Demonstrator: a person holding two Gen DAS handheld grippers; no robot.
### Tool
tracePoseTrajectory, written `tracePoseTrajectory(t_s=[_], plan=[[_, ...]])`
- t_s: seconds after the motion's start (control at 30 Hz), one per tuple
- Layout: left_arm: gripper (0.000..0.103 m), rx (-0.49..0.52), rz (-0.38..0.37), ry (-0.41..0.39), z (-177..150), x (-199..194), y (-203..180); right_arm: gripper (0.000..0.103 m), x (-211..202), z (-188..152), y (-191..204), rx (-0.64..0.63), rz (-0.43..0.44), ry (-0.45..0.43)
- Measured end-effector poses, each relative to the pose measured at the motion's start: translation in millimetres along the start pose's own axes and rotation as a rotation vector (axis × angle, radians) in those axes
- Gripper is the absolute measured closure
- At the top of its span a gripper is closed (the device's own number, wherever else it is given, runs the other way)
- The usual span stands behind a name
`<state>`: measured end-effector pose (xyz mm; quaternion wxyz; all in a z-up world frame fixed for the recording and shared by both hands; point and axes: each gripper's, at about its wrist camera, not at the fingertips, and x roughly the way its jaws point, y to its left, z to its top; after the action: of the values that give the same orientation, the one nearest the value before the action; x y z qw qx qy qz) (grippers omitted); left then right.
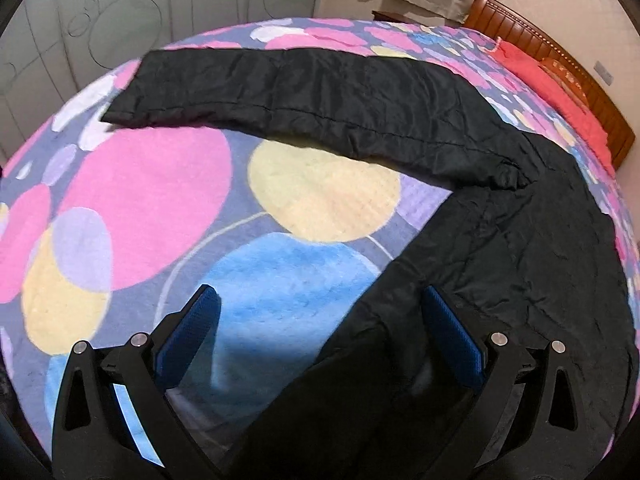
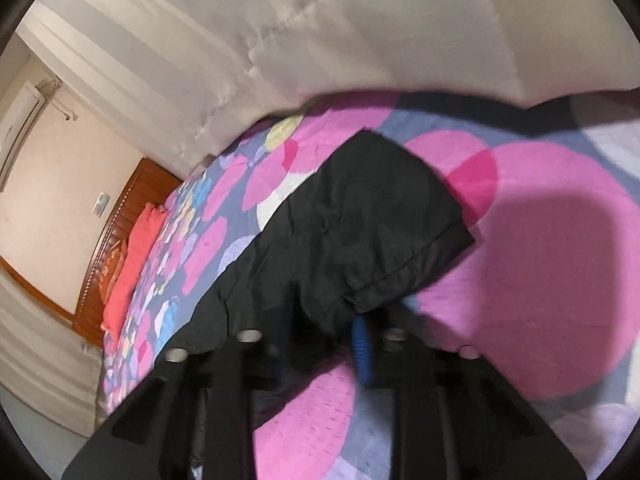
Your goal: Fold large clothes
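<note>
A: What lies on the bed?

B: A large black garment of thin, crinkled, slightly shiny fabric is spread on a fleecy bedspread printed with pink, yellow and blue circles. One long sleeve with a stitched seam reaches across toward the far edge of the bed; the body lies toward the near edge, on the side of the ribbed wooden headboard, where a coral-red pillow rests.

A: And the left gripper?

B: Its jaws stand wide apart, the ridged blue pads bare. The garment's edge lies between them, but nothing is pinched.

A: The right gripper?

B: Nearly closed, with a fold of the black fabric near the hemmed cuff between the jaws. The view is blurred, but one blue pad shows against the cloth, which bunches there
</note>
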<state>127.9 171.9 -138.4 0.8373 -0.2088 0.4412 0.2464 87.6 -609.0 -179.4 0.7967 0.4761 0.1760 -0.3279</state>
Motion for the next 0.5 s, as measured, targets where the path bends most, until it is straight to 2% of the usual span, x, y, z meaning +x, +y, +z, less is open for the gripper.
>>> tracePoseTrajectory(t_s=[0.13,0.3,0.5], plan=[[0.002,0.017,0.064,-0.037,1.6,-6.2,3.6,0.088,-15.7,-3.4,31.6,-0.103,0.027,-0.037],[0.002,-0.012,0.048,0.023,0.9,10.0,14.6,0.088,-41.7,-27.1,105.3,-0.316,0.112,-0.075],[0.002,0.039,0.084,0.012,-3.7,13.1,6.5,0.088,-53.5,-97.3,215.3,-0.582,0.267,-0.015]])
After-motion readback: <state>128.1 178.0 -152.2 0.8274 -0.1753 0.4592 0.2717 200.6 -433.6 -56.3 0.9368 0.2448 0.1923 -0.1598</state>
